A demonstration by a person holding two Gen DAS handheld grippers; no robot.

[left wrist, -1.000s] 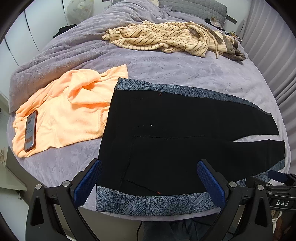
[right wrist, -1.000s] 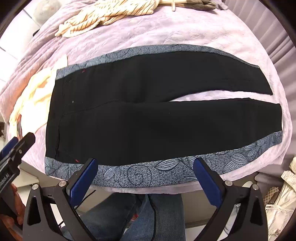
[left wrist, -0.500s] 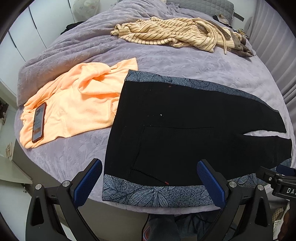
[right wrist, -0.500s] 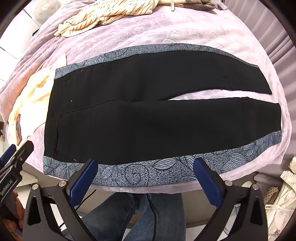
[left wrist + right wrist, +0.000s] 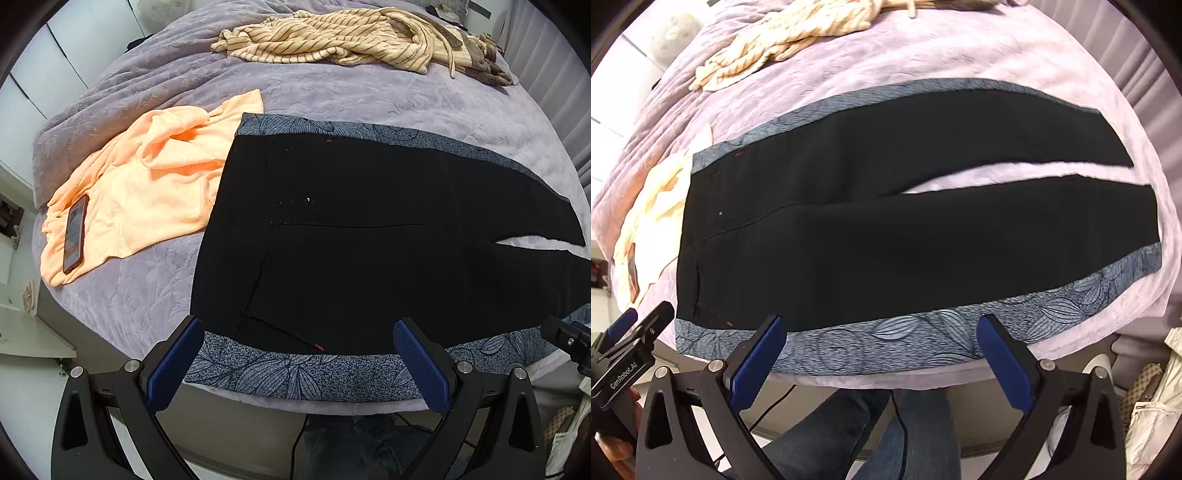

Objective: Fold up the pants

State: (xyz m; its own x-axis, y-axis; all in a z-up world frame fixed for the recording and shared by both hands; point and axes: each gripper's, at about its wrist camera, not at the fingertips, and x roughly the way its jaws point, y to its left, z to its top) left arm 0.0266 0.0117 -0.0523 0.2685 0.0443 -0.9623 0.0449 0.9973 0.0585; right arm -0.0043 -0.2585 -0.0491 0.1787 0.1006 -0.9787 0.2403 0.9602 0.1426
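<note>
Along the bed's (image 5: 332,92) near edge lie the black pants (image 5: 369,240) — flat, 2 legs slightly parted. Left gripper (image 5: 299,363) and right gripper (image 5: 882,363) hover there, jaws spread wide, holding nothing. Beside the waistband: an orange towel (image 5: 155,199) — phone (image 5: 75,234) on it.

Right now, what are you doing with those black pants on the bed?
A person holds two grippers over the black pants, which lie flat and unfolded on the purple bed. Both the left gripper and right gripper hover open at the near patterned edge, gripping nothing. No fold has started.
</note>
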